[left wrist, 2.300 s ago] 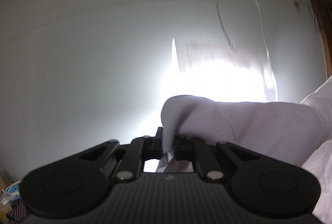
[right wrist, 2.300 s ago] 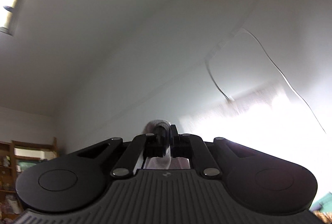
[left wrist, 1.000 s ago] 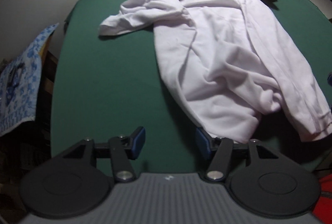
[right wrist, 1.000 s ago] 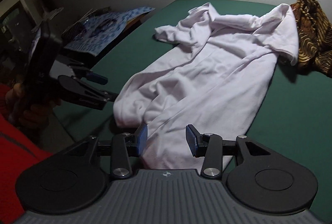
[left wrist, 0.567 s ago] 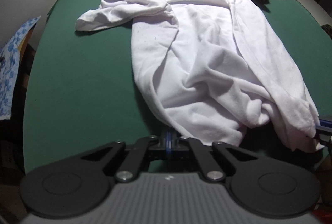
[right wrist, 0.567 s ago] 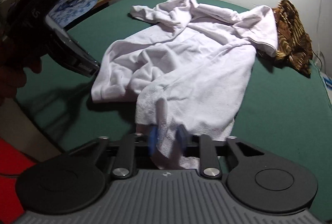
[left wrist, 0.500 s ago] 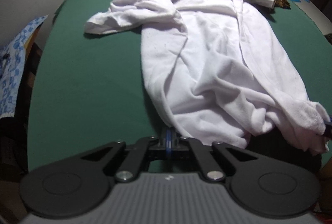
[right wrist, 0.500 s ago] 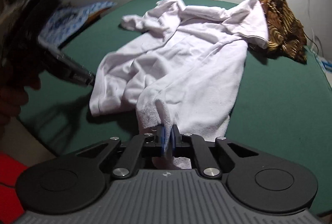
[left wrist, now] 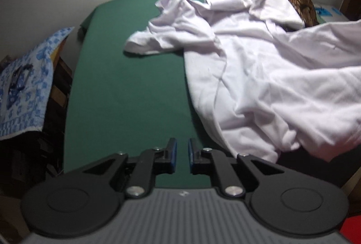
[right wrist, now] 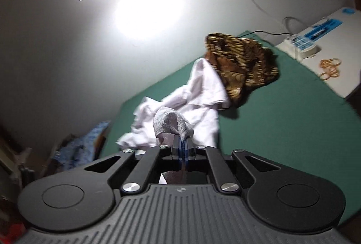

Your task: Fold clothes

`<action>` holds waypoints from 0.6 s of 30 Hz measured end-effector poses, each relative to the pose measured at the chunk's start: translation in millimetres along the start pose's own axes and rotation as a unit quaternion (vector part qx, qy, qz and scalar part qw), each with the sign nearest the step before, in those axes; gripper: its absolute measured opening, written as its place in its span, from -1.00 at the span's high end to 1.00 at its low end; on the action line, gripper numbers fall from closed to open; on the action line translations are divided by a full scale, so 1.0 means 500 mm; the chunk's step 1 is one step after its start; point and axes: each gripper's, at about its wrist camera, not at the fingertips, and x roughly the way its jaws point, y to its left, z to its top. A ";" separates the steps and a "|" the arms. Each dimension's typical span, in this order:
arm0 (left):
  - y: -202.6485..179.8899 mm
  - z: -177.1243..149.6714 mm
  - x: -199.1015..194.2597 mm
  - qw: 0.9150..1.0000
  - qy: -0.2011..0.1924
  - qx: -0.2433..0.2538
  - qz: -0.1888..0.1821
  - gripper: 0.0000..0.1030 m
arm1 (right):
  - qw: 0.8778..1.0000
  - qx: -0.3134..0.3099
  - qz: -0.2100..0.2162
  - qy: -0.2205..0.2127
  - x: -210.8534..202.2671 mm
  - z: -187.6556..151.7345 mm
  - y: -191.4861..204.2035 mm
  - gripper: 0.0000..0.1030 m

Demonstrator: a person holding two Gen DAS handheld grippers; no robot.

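White shirt (left wrist: 259, 77) lies rumpled on green table (left wrist: 126, 95), spread from far right toward near right edge; not folded, no flat panel or squared edge visible. One sleeve (left wrist: 153, 45) trails out to the left on bare cloth; collar end sits far, partly over a brown patterned garment (right wrist: 243, 63) at the far edge. Left gripper (left wrist: 180, 154): pads slightly apart, nothing between them, hovering over bare table just left of shirt's near hem. Hem is near right finger but appears not touching. Right gripper (right wrist: 182, 149): pads pressed together, pinching a bunch of the shirt's fabric, which humps up over the tips; cam tilted up toward wall and lamp glare (right wrist: 149, 11), so this corner seems raised off the table. In left view, right part of shirt billows up, consistent w/ that lift. Judgement: the one-corner hold looks meant to pull the shirt out to straighten it, w/ left gripper placed low by the hem, apparently ready to take the opposite corner. Whether it is coming in or backing off, cannot tell. Risk: a lift from one corner drags cloth unevenly and may catch the brown garment underneath. Off-table: blue floral cloth (left wrist: 24, 86) to left, white box (right wrist: 315, 40) w/ rubber bands (right wrist: 330, 68) far right; clear of the work.
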 end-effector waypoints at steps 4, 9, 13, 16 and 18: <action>-0.056 -0.014 0.060 0.999 0.031 -0.008 -0.020 0.29 | 0.997 -0.026 -0.077 0.008 0.002 -0.026 -0.026 0.95; -0.100 0.003 0.091 1.000 0.012 0.009 0.020 0.34 | 0.988 -0.049 -0.147 0.020 0.010 -0.053 -0.052 0.96; -0.094 0.027 0.100 1.000 0.020 -0.010 -0.019 1.00 | 0.984 -0.042 -0.170 0.029 0.017 -0.065 -0.066 0.96; -0.063 0.034 0.088 0.998 0.024 -0.046 -0.042 1.00 | 0.984 -0.039 -0.170 0.027 0.017 -0.064 -0.065 0.96; -0.026 0.035 0.058 0.996 0.019 -0.072 -0.050 1.00 | 0.985 -0.041 -0.164 0.031 0.017 -0.061 -0.062 0.96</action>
